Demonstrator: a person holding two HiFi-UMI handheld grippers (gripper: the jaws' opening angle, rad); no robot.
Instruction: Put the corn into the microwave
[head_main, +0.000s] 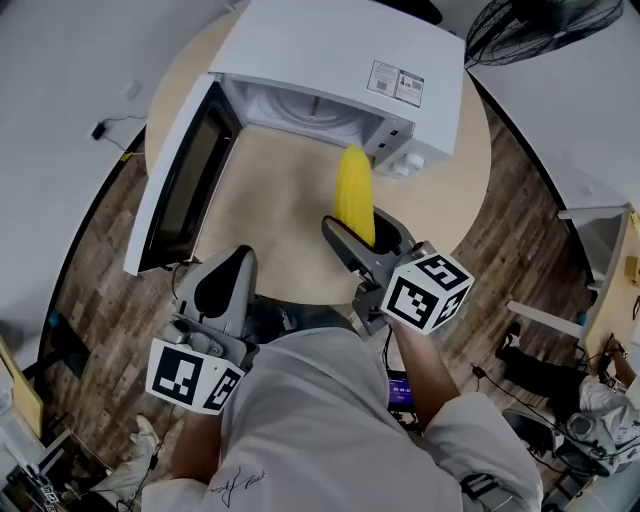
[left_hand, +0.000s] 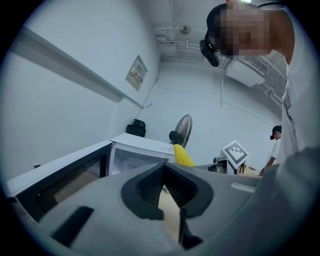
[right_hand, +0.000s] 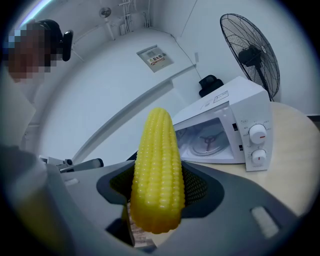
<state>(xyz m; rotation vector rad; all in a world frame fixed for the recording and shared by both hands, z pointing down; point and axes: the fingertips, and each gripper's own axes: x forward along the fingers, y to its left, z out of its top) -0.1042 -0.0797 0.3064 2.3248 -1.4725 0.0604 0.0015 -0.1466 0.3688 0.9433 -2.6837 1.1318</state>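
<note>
Right now the right gripper (head_main: 366, 238) clamps the corn (head_main: 355, 195) by its base just short of the open microwave (head_main: 340, 70), the left gripper (head_main: 224, 288) closed and empty, so the long cob might clip the opening's right edge and twist loose.

The person wears a pale, off-white shirt (head_main: 330, 420) with a small dark script mark (head_main: 236, 486) near its left side and a loose long sleeve (head_main: 485, 440) on the right arm. The left gripper (head_main: 237, 258) and right gripper (head_main: 365, 230) are smooth grey moulded shells with black ribbed pads (left_hand: 150, 187). Each bears a white cube (head_main: 428, 290) printed with bold black square markers (one pattern per face). A dark headset (left_hand: 209, 47) sits on the head.
</note>
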